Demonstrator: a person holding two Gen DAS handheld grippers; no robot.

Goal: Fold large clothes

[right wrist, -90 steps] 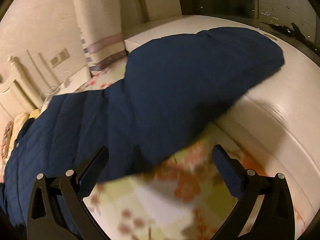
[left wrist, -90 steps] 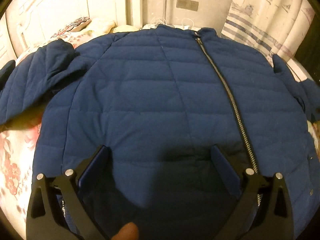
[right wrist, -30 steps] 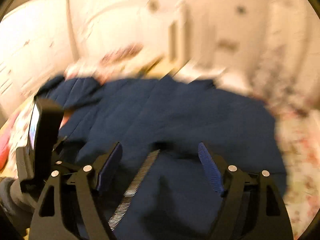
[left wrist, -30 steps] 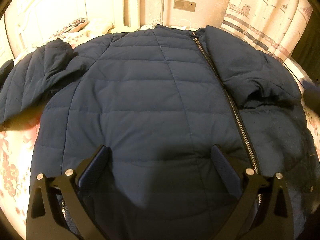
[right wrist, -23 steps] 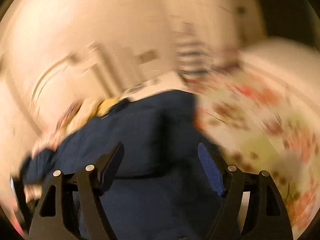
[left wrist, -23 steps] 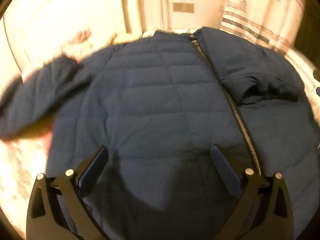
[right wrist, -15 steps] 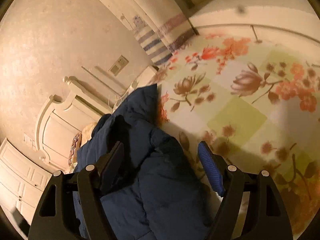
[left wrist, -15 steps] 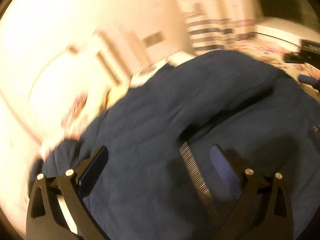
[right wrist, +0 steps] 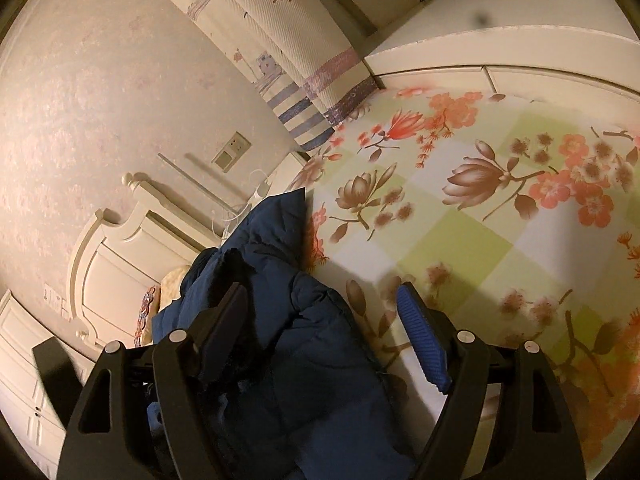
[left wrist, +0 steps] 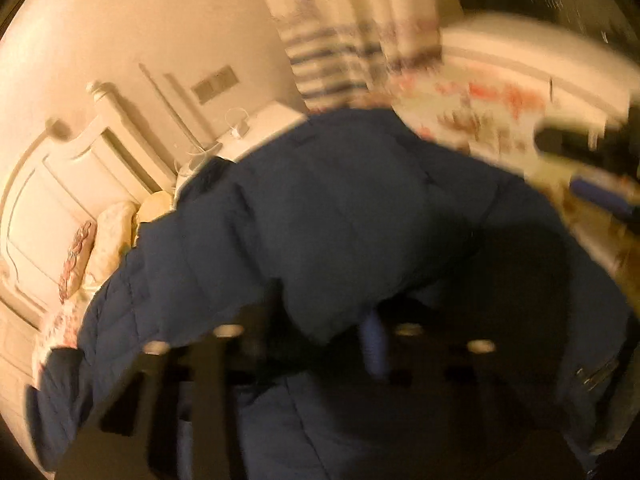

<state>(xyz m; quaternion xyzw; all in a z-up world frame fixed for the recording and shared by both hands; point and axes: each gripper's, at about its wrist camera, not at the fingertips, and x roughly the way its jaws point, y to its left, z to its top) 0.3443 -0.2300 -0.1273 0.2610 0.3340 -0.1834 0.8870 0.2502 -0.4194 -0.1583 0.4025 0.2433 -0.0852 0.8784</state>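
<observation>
A dark blue quilted jacket (left wrist: 344,208) lies on a floral bedspread, its right sleeve folded in over the body. The left wrist view is blurred by motion. My left gripper (left wrist: 320,336) sits at the cuff end of that folded sleeve (left wrist: 332,300), with the cuff between its narrowed jaws; whether they grip it is unclear. My right gripper (right wrist: 324,320) is open at the jacket's right edge (right wrist: 312,344), with a puffy fold of fabric between its spread fingers and not clamped. It also shows in the left wrist view (left wrist: 592,168) at the far right.
The floral bedspread (right wrist: 480,208) spreads to the right of the jacket. A white headboard (right wrist: 116,248), pillows (left wrist: 104,240) and a wall socket (right wrist: 232,152) are at the back. A striped curtain (right wrist: 304,92) and a white cabinet (right wrist: 500,52) stand beyond the bed.
The right sleeve has been folded over the jacket body. My left gripper swung right toward the sleeve cuff and its jaws narrowed. My right gripper settled at the jacket's right edge.
</observation>
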